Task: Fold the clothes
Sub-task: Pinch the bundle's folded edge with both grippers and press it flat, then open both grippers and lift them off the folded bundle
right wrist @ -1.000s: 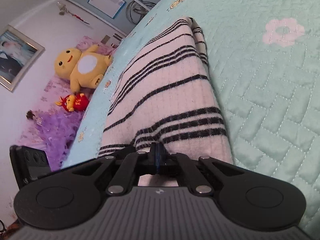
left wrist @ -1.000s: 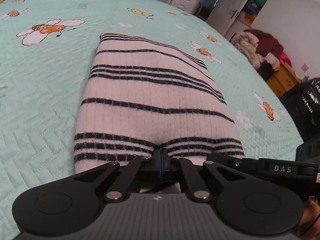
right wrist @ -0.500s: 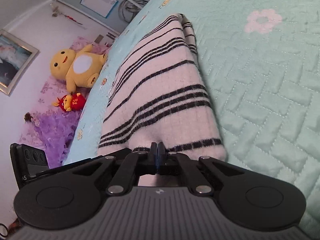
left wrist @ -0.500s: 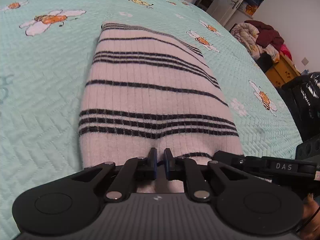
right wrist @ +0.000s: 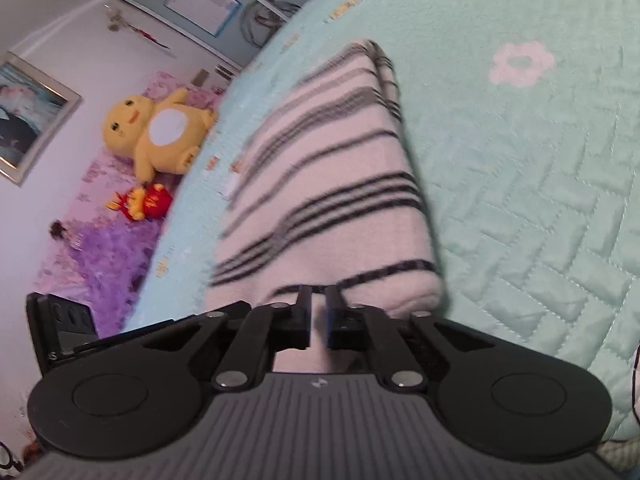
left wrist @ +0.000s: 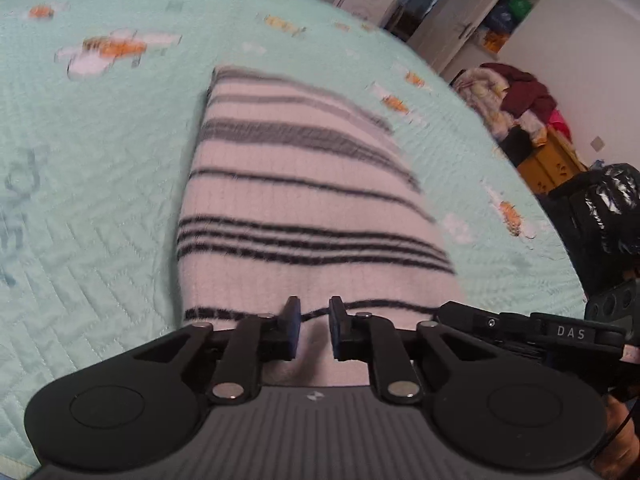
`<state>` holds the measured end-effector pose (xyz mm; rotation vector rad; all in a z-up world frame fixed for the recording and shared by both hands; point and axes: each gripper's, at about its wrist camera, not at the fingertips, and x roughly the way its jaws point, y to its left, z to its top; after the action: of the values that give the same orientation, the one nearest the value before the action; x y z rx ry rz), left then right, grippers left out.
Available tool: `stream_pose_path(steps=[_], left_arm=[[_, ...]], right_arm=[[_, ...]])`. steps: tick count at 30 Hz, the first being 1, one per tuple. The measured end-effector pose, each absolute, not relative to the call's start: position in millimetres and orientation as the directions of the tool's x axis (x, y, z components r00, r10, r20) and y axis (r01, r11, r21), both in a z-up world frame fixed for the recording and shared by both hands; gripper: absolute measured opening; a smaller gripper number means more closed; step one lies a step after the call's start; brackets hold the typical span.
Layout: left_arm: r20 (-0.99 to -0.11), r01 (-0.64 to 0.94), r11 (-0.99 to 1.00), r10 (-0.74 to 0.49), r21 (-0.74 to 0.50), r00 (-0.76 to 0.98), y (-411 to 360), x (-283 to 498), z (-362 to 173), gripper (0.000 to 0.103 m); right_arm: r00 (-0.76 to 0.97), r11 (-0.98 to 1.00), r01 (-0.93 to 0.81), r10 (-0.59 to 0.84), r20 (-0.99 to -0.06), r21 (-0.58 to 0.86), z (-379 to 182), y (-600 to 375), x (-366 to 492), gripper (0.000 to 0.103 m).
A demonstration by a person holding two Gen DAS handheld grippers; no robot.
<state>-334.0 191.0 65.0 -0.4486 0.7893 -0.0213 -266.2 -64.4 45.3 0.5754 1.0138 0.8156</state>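
1. Left wrist view: the striped sweater (left wrist: pixel 304 200) lies folded mid-frame on the mint quilt (left wrist: pixel 92 168). The left gripper (left wrist: pixel 314 320), bottom centre, has just been opening; its jaws stand slightly parted over the near hem, gripping nothing.
2. Right wrist view: the right gripper (right wrist: pixel 319 312), bottom centre, has likewise just been opening and holds nothing above the sweater's near edge. The knit looks soft, thick and floppy; pinch it at the hem corners.

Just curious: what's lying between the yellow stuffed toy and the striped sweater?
In the right wrist view, only bare mint quilted bedspread separates the yellow stuffed toy from the striped sweater.
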Motion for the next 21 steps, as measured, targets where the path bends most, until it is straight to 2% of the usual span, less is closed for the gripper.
stream_pose_path(steps=[1,3,4,5,7,10,12,14,15,17,21], left_arm=[[-0.689,-0.140,0.917,-0.174,-0.374,0.704,189,-335,62,0.027],[-0.712,-0.155,0.920,-0.164,-0.361,0.683,191,-334,49,0.028],[-0.709,-0.161,0.915,-0.167,-0.371,0.685,193,-334,45,0.028],[-0.706,-0.166,0.910,-0.170,-0.381,0.687,194,-335,40,0.028],[-0.706,-0.170,0.903,-0.180,-0.395,0.685,197,-335,43,0.028],[-0.687,-0.187,0.867,-0.217,-0.462,0.693,206,-341,53,0.024],[-0.666,-0.182,0.849,-0.237,-0.496,0.708,209,-348,56,0.024],[-0.678,-0.193,0.852,-0.229,-0.487,0.699,210,-350,52,0.024],[-0.691,-0.209,0.850,-0.224,-0.483,0.687,211,-349,48,0.024],[-0.673,-0.223,0.816,-0.250,-0.534,0.697,217,-355,45,0.023],[-0.615,-0.158,0.791,-0.315,-0.591,0.723,224,-371,59,0.023]], right_arm=[[0.290,0.576,-0.330,0.816,-0.500,0.748,49,-65,-268,0.019],[0.291,0.582,-0.339,0.812,-0.506,0.740,45,-66,-269,0.024],[0.289,0.589,-0.340,0.808,-0.514,0.733,40,-65,-269,0.021],[0.288,0.596,-0.342,0.803,-0.522,0.727,34,-65,-270,0.012],[0.298,0.612,-0.330,0.790,-0.536,0.719,28,-66,-270,0.000],[0.295,0.605,-0.307,0.794,-0.531,0.734,35,-70,-271,0.000],[0.301,0.589,-0.308,0.805,-0.511,0.747,44,-74,-273,0.008],[0.304,0.578,-0.326,0.813,-0.497,0.748,48,-77,-277,0.023],[0.300,0.587,-0.326,0.808,-0.508,0.741,45,-77,-277,0.024],[0.293,0.599,-0.322,0.800,-0.524,0.733,39,-76,-277,0.021],[0.294,0.567,-0.296,0.820,-0.491,0.769,44,-87,-279,0.023]])
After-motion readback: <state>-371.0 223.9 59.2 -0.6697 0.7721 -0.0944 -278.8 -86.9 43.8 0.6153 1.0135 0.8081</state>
